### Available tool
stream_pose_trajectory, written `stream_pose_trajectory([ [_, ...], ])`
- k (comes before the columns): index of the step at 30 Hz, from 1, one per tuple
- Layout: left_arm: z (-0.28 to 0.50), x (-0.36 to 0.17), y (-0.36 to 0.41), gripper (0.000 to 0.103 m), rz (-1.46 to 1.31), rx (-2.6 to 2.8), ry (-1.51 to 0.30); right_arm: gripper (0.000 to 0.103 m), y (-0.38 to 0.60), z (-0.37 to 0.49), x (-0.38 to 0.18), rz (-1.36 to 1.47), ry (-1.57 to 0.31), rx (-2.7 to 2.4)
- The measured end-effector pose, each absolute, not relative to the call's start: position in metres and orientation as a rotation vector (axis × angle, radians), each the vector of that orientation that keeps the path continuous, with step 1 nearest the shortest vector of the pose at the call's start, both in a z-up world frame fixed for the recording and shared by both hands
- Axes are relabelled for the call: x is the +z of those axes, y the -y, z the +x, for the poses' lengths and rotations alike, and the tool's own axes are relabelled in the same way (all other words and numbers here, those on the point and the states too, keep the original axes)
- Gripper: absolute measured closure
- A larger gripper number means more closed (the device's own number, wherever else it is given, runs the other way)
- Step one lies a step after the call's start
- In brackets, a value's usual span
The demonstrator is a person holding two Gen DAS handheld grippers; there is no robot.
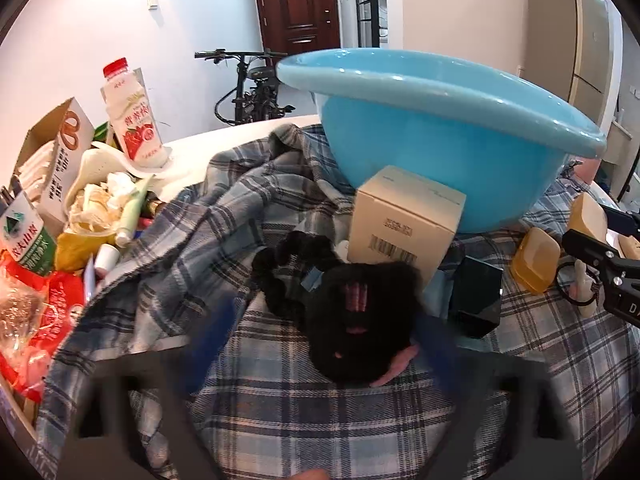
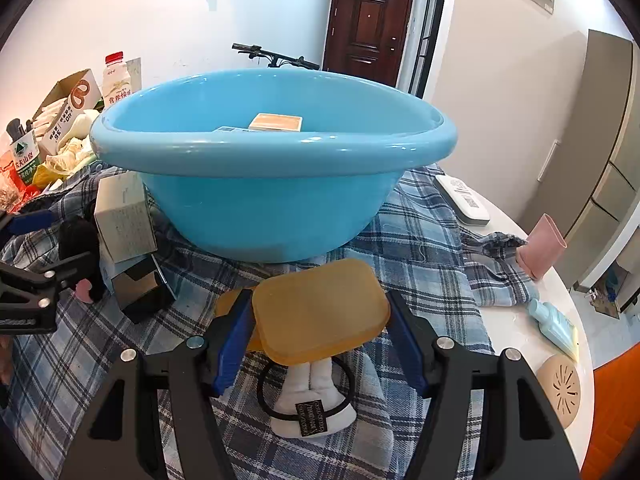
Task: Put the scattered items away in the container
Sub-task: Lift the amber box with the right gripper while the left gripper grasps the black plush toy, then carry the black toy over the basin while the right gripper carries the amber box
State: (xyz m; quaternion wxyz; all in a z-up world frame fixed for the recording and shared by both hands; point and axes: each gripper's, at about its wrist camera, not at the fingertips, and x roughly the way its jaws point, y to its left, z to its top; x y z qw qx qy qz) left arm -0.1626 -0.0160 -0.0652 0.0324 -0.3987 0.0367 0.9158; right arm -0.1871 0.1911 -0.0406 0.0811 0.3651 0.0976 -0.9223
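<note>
A blue plastic basin (image 2: 272,200) stands on a plaid cloth (image 2: 420,240) and holds a small box (image 2: 276,122). My right gripper (image 2: 320,332) is shut on an amber soap bar (image 2: 320,312), held above a white hair tie (image 2: 308,396). The bar also shows in the left wrist view (image 1: 534,260). My left gripper (image 1: 320,356) is blurred, with its blue fingers (image 1: 208,340) wide apart on either side of a black fuzzy item (image 1: 360,320). A beige box (image 1: 404,220), a dark box (image 1: 476,296) and a black scrunchie (image 1: 280,272) lie in front of the basin (image 1: 440,136).
A cluttered box at the left holds a milk bottle (image 1: 134,120), a water bottle (image 1: 24,236), wrappers and tissues. On the white table at right lie a remote (image 2: 462,200), a pink cup (image 2: 542,246), a light blue bottle (image 2: 554,326) and a beige round lid (image 2: 562,390).
</note>
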Motion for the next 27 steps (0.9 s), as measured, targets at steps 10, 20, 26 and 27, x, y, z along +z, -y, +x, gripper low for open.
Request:
stream_pose_trajectory([
  [10, -0.144, -0.050, 0.011, 0.070, -1.105, 2.870, -0.151, 0.036, -0.191, -0.187, -0.040, 1.083, -0.285, -2.759],
  [20, -0.140, -0.033, 0.020, 0.070, -1.058, 2.895, -0.092, 0.036, -0.193, -0.185, -0.036, 1.073, -0.244, -2.759],
  [26, -0.131, -0.014, 0.026, 0.070, -1.034, 2.911, -0.064, 0.036, -0.204, -0.186, -0.032, 1.071, -0.173, -2.761],
  [27, -0.130, -0.010, 0.028, 0.070, -1.027, 2.915, -0.056, 0.036, -0.207, -0.186, -0.031, 1.072, -0.156, -2.759],
])
